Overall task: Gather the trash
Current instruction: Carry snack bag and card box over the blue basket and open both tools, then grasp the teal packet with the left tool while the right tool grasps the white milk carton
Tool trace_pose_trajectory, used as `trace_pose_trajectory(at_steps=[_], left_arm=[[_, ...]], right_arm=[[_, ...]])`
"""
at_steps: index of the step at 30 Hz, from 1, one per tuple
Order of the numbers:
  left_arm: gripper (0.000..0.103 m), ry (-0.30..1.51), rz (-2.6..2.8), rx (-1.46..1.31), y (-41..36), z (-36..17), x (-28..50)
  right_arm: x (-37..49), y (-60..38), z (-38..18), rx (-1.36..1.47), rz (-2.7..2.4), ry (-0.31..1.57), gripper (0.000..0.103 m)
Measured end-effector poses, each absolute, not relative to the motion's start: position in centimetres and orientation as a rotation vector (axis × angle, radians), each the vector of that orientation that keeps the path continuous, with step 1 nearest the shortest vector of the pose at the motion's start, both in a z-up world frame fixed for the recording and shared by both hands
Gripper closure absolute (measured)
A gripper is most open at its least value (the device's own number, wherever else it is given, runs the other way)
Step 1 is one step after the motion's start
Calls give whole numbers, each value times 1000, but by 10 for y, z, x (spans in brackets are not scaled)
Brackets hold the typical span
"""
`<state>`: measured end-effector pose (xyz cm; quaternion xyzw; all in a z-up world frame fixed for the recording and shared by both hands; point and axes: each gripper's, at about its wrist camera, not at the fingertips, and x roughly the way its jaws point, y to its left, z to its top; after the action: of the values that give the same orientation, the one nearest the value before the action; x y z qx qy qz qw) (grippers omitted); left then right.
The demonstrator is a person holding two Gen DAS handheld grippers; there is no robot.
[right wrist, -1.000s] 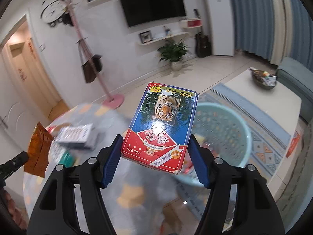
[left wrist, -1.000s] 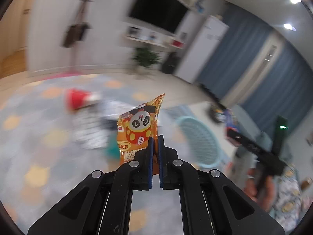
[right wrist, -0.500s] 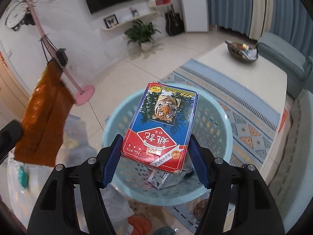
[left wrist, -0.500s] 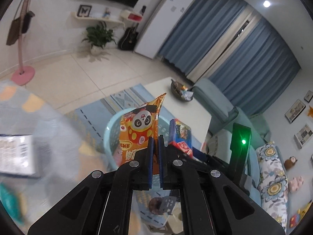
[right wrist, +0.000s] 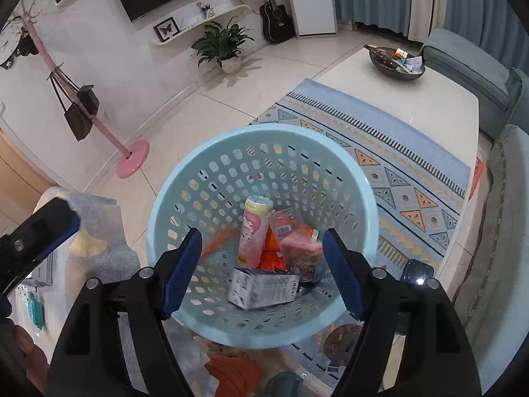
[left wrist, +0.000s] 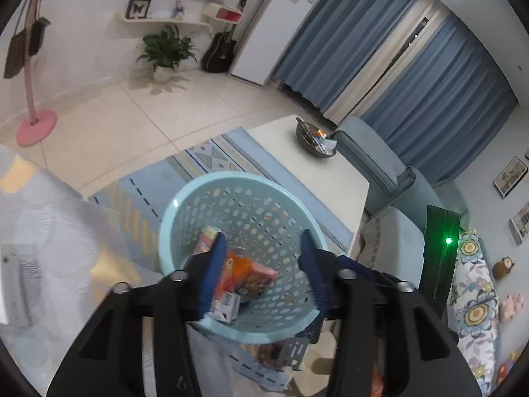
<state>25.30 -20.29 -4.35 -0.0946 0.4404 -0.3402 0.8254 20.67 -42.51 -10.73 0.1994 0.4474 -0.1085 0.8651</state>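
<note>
A pale blue perforated basket (right wrist: 211, 172) stands on the floor below both grippers; it also shows in the left wrist view (left wrist: 185, 205). My left gripper (left wrist: 263, 274) is open and empty above it. My right gripper (right wrist: 263, 274) is open and empty above it too. Inside the basket lie a pink can (right wrist: 254, 231), an orange snack bag (right wrist: 274, 258), a blurred red card box (right wrist: 297, 241) and a white carton (right wrist: 264, 289). In the left wrist view the orange bag (left wrist: 239, 269) and the card box (left wrist: 259, 278) lie on the basket floor.
A table with a patterned cloth (right wrist: 96, 254) is at the left, with a small box (right wrist: 44, 269) on it. A white coffee table (right wrist: 413, 99) with a dark bowl (right wrist: 395, 61), a blue rug (right wrist: 396, 165) and a sofa (right wrist: 509, 231) lie to the right. A pink coat stand (right wrist: 132, 162) is behind.
Both grippers have opened. The orange snack bag and the tiger card box have dropped into the basket. Both grippers moved over the basket.
</note>
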Motion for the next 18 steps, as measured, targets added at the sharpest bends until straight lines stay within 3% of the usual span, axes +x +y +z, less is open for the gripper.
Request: trace_pose_trajectory(at_steps=[4, 18], left_arm=[[33, 900, -709, -208, -186, -30, 244], [24, 716, -569, -189, -90, 22, 188]], right_arm=[[201, -418, -96, 419, -207, 922, 29], [185, -316, -19, 211, 22, 741, 22]])
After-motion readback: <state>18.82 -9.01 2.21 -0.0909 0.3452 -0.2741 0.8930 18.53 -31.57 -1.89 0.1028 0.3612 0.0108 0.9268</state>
